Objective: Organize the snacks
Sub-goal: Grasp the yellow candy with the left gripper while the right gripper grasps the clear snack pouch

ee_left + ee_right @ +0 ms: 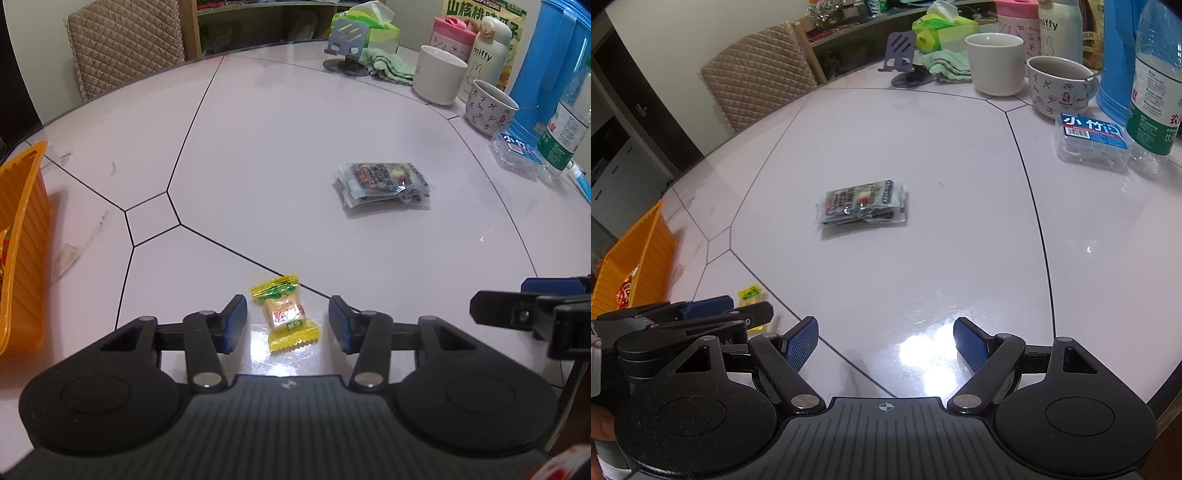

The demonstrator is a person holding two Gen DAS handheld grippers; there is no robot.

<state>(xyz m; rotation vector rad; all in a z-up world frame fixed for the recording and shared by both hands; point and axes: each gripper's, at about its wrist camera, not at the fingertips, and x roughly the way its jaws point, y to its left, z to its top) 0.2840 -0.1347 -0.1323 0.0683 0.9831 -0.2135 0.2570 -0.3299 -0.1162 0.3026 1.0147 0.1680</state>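
A small yellow-wrapped candy (284, 314) lies on the pale table between the fingers of my left gripper (287, 321). The blue pads stand close on either side with thin gaps, so the gripper is open. The right wrist view shows the candy (750, 293) partly hidden behind the left gripper (750, 306). A stack of dark clear-wrapped snack packets (384, 182) (862, 203) lies mid-table, ahead of my right gripper (886, 343). That gripper is wide open over bare table, with nothing between its fingers. An orange basket (22, 221) (639, 251) at the left edge holds a red-wrapped snack (624, 291).
Along the back right stand a white cup (995, 62), a patterned mug (1060, 86), a blue jug (550, 74), a water bottle (1156, 92) and a clear plastic box (1093, 140). A phone stand (347, 40), green cloth (388, 64) and tissue box (373, 26) sit behind. A quilted chair (125, 40) stands beyond the table.
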